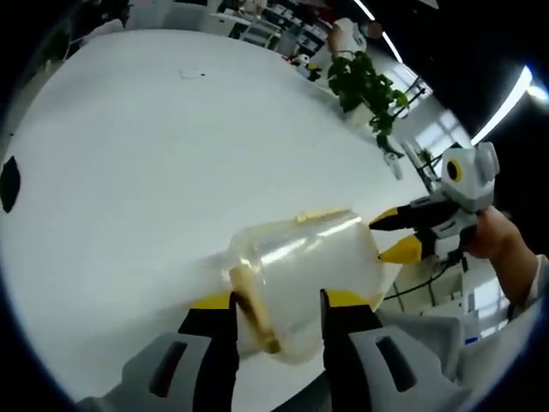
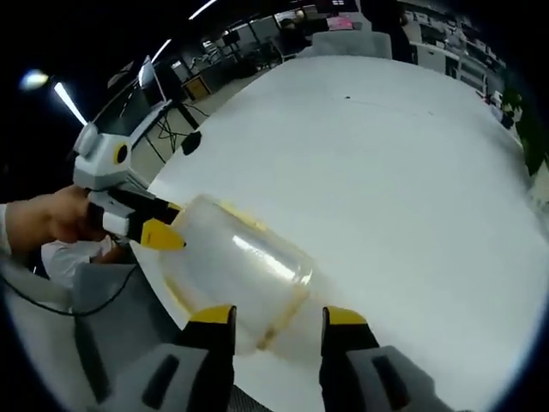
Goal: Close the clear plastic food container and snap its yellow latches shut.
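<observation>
The clear plastic food container is tilted above the white table, with a yellow latch on its near end. My left gripper is shut on that end, both jaws pressing its sides. My right gripper, held by a hand, comes in from the right with its yellow tips around the container's far corner. In the right gripper view the container lies between my right gripper's jaws, with a gap beside the right jaw. The left gripper meets its far end from the left.
A potted plant stands at the table's far right edge. Desks and chairs fill the room beyond. The table edge passes under the container, with cables and a grey surface below it. A small dark mark lies far off on the table.
</observation>
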Tool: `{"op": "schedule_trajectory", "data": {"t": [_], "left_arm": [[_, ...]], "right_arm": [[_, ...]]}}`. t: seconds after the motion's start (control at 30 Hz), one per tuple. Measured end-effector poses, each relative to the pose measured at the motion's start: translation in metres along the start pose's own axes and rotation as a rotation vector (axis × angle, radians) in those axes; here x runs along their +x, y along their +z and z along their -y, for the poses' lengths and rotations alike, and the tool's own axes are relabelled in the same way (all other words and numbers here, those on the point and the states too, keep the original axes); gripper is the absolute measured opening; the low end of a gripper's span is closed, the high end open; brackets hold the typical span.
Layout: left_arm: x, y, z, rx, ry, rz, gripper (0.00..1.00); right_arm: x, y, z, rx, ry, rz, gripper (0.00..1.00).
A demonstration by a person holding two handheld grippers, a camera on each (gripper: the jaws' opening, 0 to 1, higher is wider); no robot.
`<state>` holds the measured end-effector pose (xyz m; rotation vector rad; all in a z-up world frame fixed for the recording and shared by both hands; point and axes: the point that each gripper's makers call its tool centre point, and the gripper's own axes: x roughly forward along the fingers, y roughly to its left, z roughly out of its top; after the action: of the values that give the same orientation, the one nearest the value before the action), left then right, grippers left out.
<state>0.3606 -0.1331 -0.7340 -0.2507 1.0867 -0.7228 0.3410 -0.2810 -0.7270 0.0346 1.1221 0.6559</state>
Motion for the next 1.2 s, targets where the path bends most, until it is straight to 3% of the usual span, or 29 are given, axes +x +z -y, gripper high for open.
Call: {"op": "schedule_trajectory", "data": {"t": [0.27, 0.43, 0.53, 0.67, 0.83, 0.9, 0.97, 1.07, 1.2], "left_arm": [[-0.004, -0.004, -0.001, 0.028, 0.018, -0.007, 0.36], [-0.006, -0.011, -0.006, 0.048, 0.044, -0.025, 0.40], [-0.005, -0.021, -0.010, 0.098, 0.057, -0.079, 0.49], [-0.004, -0.019, -0.012, 0.107, 0.074, -0.055, 0.53], [-0.003, -0.021, -0.018, 0.084, 0.088, -0.072, 0.64], [-0.007, -0.019, -0.019, 0.113, 0.105, -0.063, 0.64], [-0.013, -0.016, -0.021, 0.142, 0.110, -0.050, 0.63], [-0.017, -0.008, -0.012, 0.228, 0.050, -0.013, 0.66], [-0.027, 0.005, -0.005, 0.447, 0.018, 0.027, 0.65]], "right_arm": [[-0.015, 0.012, 0.019, -0.003, -0.041, 0.048, 0.27], [-0.016, 0.011, 0.018, -0.018, -0.036, 0.049, 0.23], [-0.014, 0.009, 0.013, -0.041, -0.030, 0.046, 0.22], [-0.013, 0.008, 0.004, -0.069, -0.009, 0.046, 0.21], [-0.012, 0.009, -0.001, -0.091, 0.003, 0.044, 0.20], [-0.014, 0.011, -0.003, -0.100, 0.003, 0.049, 0.20], [-0.015, 0.021, -0.005, -0.161, 0.006, 0.087, 0.19], [-0.016, 0.022, -0.013, -0.214, 0.034, 0.074, 0.21], [-0.015, 0.024, -0.029, -0.308, 0.098, 0.088, 0.22]]}}
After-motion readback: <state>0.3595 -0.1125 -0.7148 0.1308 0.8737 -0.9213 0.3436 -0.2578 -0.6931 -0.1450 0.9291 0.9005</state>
